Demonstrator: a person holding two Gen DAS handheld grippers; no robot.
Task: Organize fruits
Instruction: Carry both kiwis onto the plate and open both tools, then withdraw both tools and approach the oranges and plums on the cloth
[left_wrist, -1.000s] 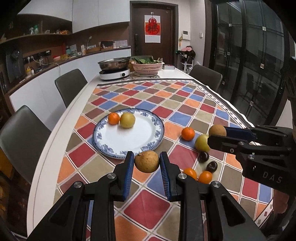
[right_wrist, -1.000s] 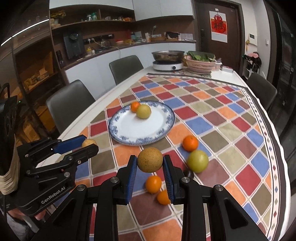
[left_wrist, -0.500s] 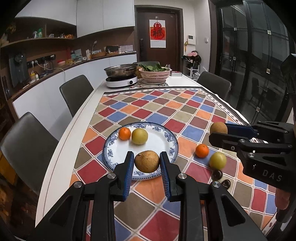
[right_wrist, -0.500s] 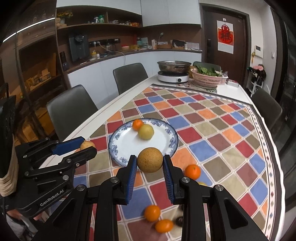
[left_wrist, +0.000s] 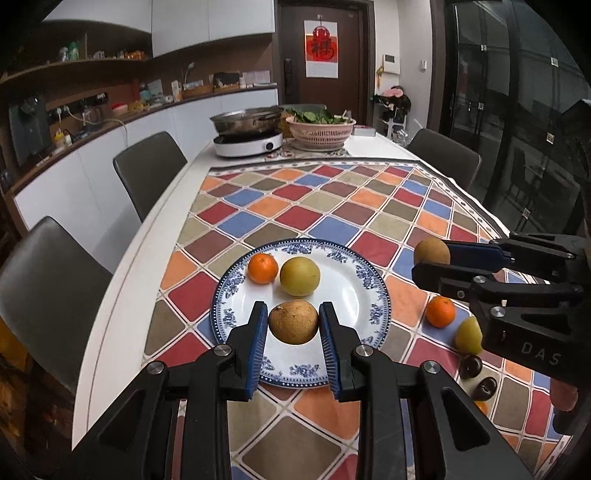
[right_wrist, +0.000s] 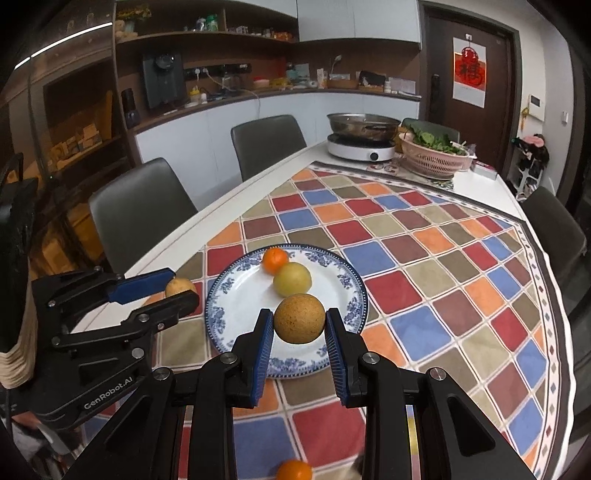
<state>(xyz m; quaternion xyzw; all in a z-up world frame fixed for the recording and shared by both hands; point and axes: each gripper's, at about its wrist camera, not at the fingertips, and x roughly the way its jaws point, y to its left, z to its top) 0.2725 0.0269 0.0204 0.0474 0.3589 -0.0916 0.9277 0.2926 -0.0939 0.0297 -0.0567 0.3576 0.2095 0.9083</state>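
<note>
While the blue-rimmed plate (left_wrist: 369, 291) holds one orange (left_wrist: 262, 268) and one yellow-green fruit (left_wrist: 299, 276), the left hand-held gripper (left_wrist: 293, 323) pinches a brown fruit (left_wrist: 293, 322) above it; the right hand-held gripper (right_wrist: 299, 325), marked "DAS", pinches a second brown fruit (right_wrist: 299, 324).

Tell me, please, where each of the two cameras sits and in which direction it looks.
Left wrist view: sits on the left gripper, looks along its fingers down at the plate; its brown fruit shows, and the right gripper at right.
Right wrist view: sits on the right gripper, faces the same plate from the right; its round brown fruit shows, the left gripper at left.
Both share the plate, orange and yellow fruit.
</note>
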